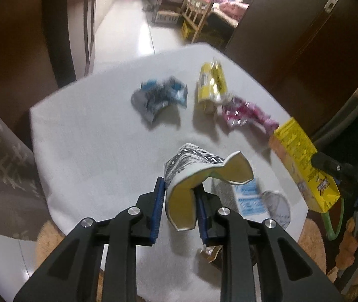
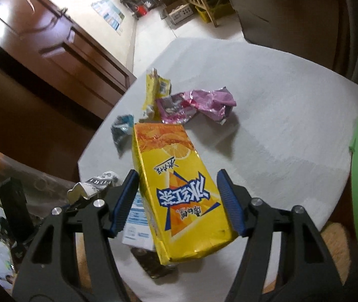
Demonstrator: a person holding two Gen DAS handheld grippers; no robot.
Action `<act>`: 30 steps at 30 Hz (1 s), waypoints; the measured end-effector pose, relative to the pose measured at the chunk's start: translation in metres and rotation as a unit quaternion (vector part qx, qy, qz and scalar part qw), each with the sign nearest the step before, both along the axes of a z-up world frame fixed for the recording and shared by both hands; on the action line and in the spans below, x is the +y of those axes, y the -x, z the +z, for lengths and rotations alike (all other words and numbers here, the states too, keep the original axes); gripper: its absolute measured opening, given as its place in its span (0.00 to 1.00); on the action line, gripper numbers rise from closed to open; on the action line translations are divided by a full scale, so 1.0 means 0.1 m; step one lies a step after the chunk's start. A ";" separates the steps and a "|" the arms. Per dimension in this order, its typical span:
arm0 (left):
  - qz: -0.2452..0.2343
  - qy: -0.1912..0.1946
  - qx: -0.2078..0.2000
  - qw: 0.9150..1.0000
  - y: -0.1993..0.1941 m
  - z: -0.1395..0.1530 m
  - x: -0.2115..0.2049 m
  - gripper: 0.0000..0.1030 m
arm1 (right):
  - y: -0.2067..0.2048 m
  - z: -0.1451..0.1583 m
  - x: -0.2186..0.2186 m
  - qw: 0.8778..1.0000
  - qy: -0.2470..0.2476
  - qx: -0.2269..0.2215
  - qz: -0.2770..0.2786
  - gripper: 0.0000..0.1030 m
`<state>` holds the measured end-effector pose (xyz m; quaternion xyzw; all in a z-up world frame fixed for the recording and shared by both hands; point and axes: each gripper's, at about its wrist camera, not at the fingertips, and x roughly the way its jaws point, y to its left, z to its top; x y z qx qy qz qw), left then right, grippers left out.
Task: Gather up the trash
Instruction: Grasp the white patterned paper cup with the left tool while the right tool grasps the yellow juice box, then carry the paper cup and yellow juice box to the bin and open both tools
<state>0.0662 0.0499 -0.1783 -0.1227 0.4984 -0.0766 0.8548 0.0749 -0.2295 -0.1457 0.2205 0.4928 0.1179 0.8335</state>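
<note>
The left hand-held gripper (image 1: 180,196) is closed on a crushed paper cup (image 1: 194,176). Its blue pads press the folded wall from both sides, and the cup hangs above the worktop (image 1: 83,130), its open mouth turned toward 2 o'clock in the left wrist view. The right hand-held gripper (image 2: 179,201) grips a yellow drink carton (image 2: 176,188). The carton's long axis runs from 11 o'clock down to 5 o'clock between the jaws, which stand rather wide because the carton is broad. The left pad meets the carton's edge; the contact of the right pad I cannot see clearly.

Both grippers are full, so I judge the next move is to carry these two things to a bin, which no view shows.

The trash not yet collected lies on the worktop ahead. In the left wrist view, a blue-grey wrapper (image 1: 158,98) is at 12 o'clock, a yellow wrapper (image 1: 210,85) at 1 o'clock, and a pink wrapper (image 1: 247,114) touches it, toward 2 o'clock. The left gripper seems nearer to the blue-grey one, the right to the pink one. A white-blue packet (image 1: 249,198) lies just under the cup.
</note>
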 end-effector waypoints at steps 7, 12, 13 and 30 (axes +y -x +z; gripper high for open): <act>-0.008 -0.025 -0.070 0.997 0.02 0.48 -0.12 0.21 | 0.09 0.23 -0.14 0.999 -0.002 -0.031 -0.020 0.37; -0.018 -0.021 -0.087 0.996 0.04 0.63 -0.17 0.21 | 0.05 0.09 -0.18 1.000 0.019 -0.007 -0.020 0.37; -0.019 -0.021 -0.087 0.996 0.05 0.64 -0.18 0.21 | 0.06 0.04 -0.19 0.999 0.032 -0.001 -0.021 0.39; -0.047 -0.026 -0.089 0.995 0.09 0.63 -0.33 0.21 | -0.57 -0.60 0.04 0.929 0.311 0.085 0.183 0.81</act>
